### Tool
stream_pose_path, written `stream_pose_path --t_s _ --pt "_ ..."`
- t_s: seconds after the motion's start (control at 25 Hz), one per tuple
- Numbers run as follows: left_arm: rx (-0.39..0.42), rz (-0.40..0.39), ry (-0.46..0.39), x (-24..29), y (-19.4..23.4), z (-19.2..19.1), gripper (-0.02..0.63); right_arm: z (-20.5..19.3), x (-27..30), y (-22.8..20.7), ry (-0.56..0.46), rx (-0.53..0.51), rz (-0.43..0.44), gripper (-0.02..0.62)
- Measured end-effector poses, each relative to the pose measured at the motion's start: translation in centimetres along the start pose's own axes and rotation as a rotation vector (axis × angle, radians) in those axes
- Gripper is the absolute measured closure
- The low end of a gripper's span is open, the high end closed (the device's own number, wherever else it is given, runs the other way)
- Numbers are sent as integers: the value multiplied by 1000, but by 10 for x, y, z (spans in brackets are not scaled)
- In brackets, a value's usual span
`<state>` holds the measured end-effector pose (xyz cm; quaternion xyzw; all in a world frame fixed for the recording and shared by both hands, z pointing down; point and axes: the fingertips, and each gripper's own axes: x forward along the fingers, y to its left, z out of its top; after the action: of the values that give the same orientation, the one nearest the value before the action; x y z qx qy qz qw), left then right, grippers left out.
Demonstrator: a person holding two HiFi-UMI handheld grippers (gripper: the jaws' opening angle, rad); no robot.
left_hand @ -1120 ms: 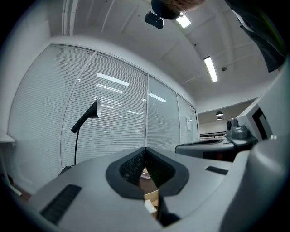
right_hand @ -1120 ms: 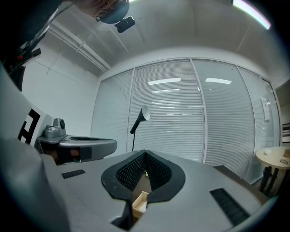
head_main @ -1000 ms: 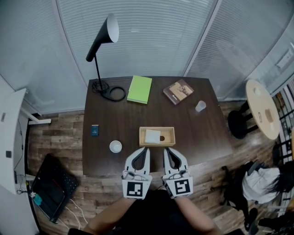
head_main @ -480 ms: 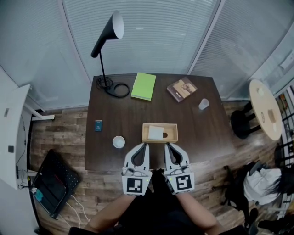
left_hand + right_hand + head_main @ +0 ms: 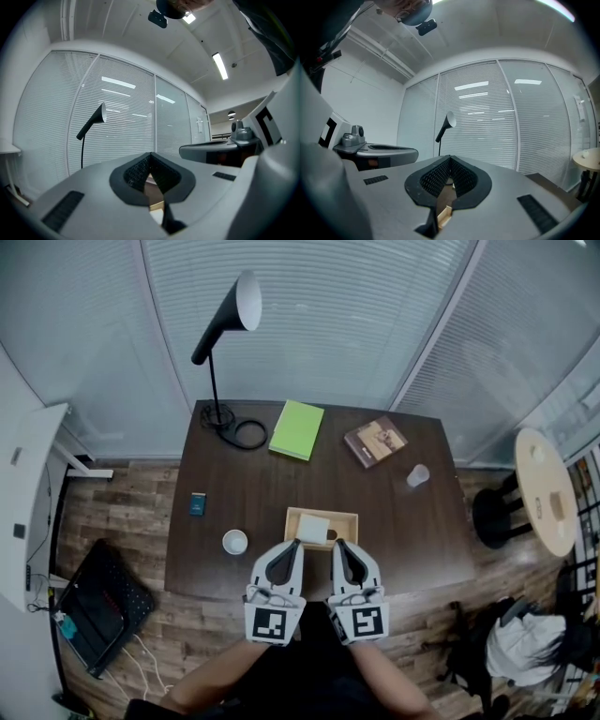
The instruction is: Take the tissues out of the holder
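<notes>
The bench [image 5: 253,512] is showing dark brown wood grain. The holder [image 5: 347,521] is presenting as pale natural wood, the tissues [image 5: 312,526] as white. The notebook [image 5: 296,429] is showing bright green, the book [image 5: 375,441] brown. The lamp [image 5: 217,324] is showing black with a white shade lining. The cup [image 5: 234,541] is appearing white, the small box [image 5: 197,504] blue. The left hand-held gripper [image 5: 296,542] and right hand-held gripper [image 5: 337,542] are showing light grey, each carrying black-and-white square markers.

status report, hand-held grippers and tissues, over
Left hand-held gripper shut, empty. Right hand-held gripper shut, empty. Tissues in wooden holder just ahead. Nothing between.
</notes>
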<state>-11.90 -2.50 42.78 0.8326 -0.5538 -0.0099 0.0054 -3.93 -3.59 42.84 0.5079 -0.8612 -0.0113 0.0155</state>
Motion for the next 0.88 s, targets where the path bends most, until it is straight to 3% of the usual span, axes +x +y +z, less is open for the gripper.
stream_pose_path --t_s 0.24,0.88 --pt "37 10 22 24 0 -4 606 -3 15 -19 7 8 12 586" --pt "27 32 53 89 -18 -16 606 -3 56 -82 -22 36 48 586"
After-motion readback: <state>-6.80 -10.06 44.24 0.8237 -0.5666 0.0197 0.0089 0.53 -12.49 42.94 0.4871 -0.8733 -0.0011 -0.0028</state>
